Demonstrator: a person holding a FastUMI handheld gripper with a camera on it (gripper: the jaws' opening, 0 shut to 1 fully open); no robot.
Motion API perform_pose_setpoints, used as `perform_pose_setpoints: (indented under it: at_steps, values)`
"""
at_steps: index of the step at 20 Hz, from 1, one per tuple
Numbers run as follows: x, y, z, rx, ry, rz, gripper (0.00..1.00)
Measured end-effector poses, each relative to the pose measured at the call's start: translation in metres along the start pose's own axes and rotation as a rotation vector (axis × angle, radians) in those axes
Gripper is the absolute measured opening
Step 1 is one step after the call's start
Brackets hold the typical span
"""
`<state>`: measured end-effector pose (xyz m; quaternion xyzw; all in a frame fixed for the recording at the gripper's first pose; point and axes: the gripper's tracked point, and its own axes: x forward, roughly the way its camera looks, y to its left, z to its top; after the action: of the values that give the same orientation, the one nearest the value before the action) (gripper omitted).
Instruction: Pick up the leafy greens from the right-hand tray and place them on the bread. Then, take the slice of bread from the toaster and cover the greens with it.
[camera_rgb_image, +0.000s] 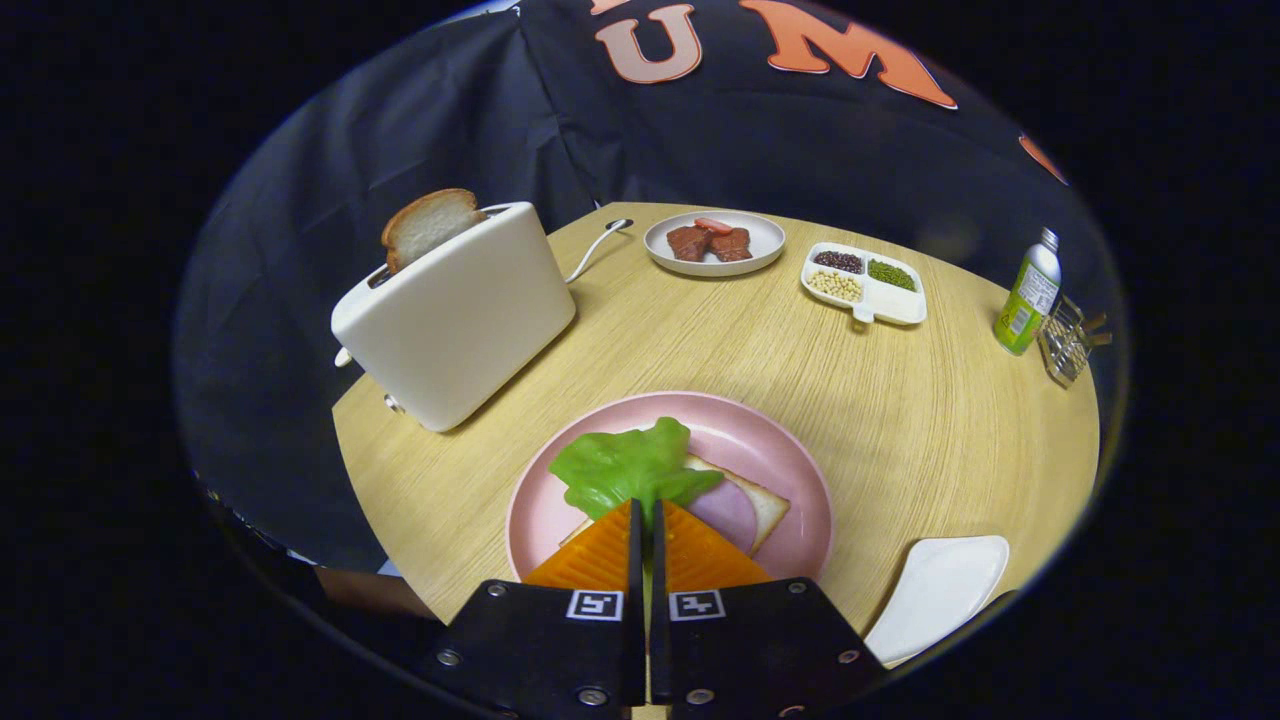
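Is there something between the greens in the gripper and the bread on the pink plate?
Nothing visible. The gripper is shut on the greens, which hang directly over the bread and its ham.

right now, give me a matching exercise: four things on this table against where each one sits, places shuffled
Things:
1. leafy greens
2. slice of bread
3. green bottle
4. tool

Places:
A. sticking out of the toaster
B. beside the wire rack
C. on the sandwich in the pink plate
D. fingers closed on the greens' near edge

Pairs: 1-C, 2-A, 3-B, 4-D
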<state>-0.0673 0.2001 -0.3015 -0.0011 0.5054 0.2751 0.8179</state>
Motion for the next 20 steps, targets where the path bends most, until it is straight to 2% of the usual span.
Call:
perform_pose_setpoints:
  at_steps: [5,9,13,14,18,20]
  values:
    - [0.007,-0.019,-0.005,-0.009,0.013,-0.059,0.06]
    - [0.011,-0.010,-0.009,-0.038,0.039,-0.050,0.11]
    - [0.005,-0.008,0.004,0.001,0.010,-0.038,0.21]
    - [0.002,-0.008,0.007,0.013,0.000,-0.037,0.26]
    - [-0.006,-0.010,0.023,0.044,-0.028,-0.063,0.38]
    - [-0.010,-0.005,0.035,0.049,-0.046,-0.063,0.40]
